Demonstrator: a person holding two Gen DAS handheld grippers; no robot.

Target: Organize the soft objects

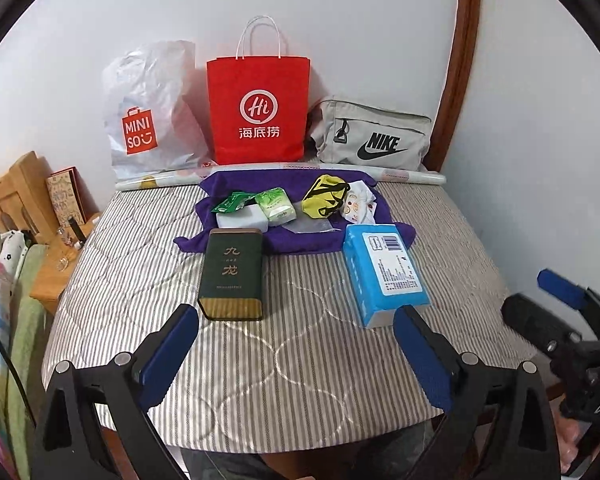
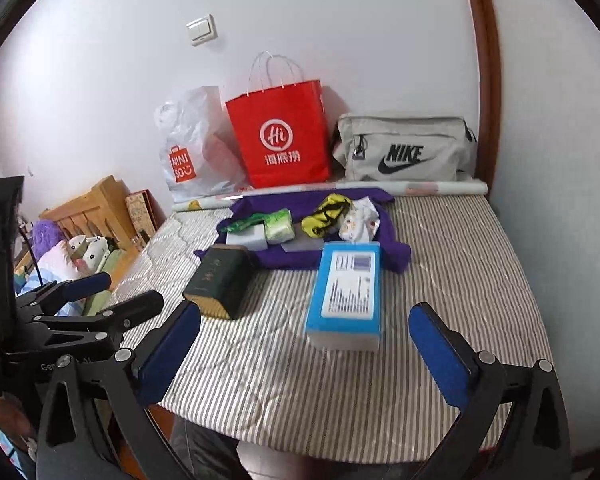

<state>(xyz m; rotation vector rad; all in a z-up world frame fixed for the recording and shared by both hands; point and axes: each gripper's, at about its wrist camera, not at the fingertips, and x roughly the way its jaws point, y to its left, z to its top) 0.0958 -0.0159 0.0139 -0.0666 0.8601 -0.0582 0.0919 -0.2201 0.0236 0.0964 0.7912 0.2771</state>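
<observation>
On the striped padded table (image 1: 300, 360) a purple cloth (image 1: 300, 245) lies spread. On it rest a green tissue pack (image 1: 277, 206), a green packet (image 1: 231, 202), a white block (image 1: 240, 221), a yellow pouch with black straps (image 1: 326, 200) and a white patterned cloth (image 1: 358, 202). In front lie a blue tissue pack (image 1: 384, 272) (image 2: 346, 292) and a dark green tin (image 1: 232, 276) (image 2: 220, 280). My left gripper (image 1: 296, 320) hangs open over the near table edge, holding nothing. My right gripper (image 2: 306, 312) is open too, short of the blue pack.
Against the back wall stand a white MINISO plastic bag (image 1: 148, 120), a red paper bag (image 1: 258, 108) and a grey Nike bag (image 1: 374, 136), with a rolled sheet (image 1: 404, 178) in front. A wooden bed frame (image 1: 16, 196) and bedding lie to the left.
</observation>
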